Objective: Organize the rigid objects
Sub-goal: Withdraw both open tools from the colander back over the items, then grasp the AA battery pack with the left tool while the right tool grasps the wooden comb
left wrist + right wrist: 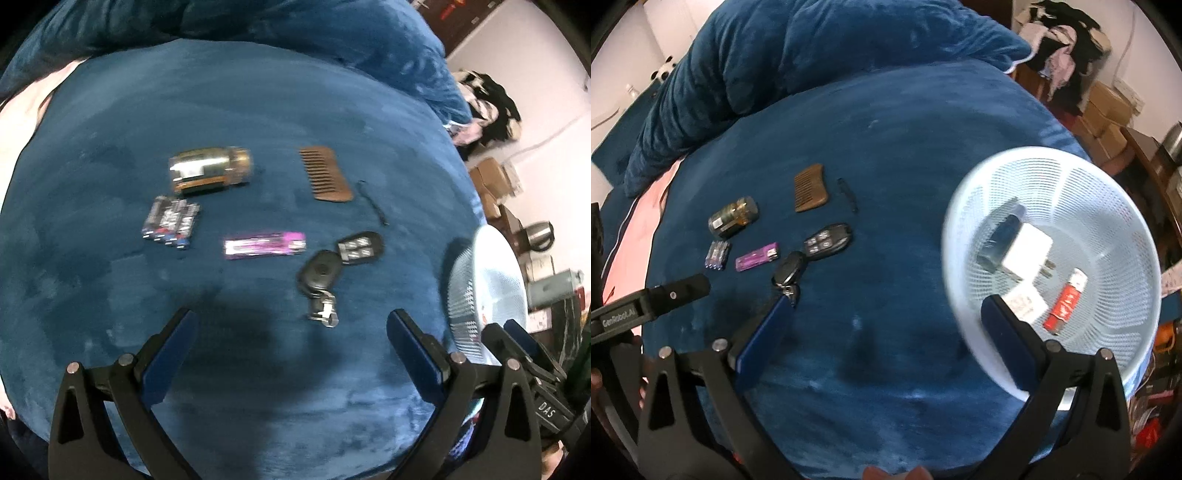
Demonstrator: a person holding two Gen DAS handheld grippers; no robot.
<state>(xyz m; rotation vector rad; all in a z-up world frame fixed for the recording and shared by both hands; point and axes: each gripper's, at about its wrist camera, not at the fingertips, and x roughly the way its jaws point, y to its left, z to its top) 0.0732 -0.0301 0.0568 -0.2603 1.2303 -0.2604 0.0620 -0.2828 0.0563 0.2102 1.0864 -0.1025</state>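
Both claws hang released above the blue blanket (258,110): left gripper (291,321), then right gripper (886,306). Ahead lie batteries (171,221), a bottle (210,170), a purple lighter (266,244), car keys (332,266) and a comb (325,173); rightmost, the white basket (1108,192) holds a charger (1027,254) and a red lighter (1065,302).

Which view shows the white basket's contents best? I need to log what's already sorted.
The right wrist view: the white mesh basket faces the camera, revealing a white charger plug, a dark blue object and a red USB stick. The left wrist view catches only the basket's side at the frame's right edge, contents hidden.
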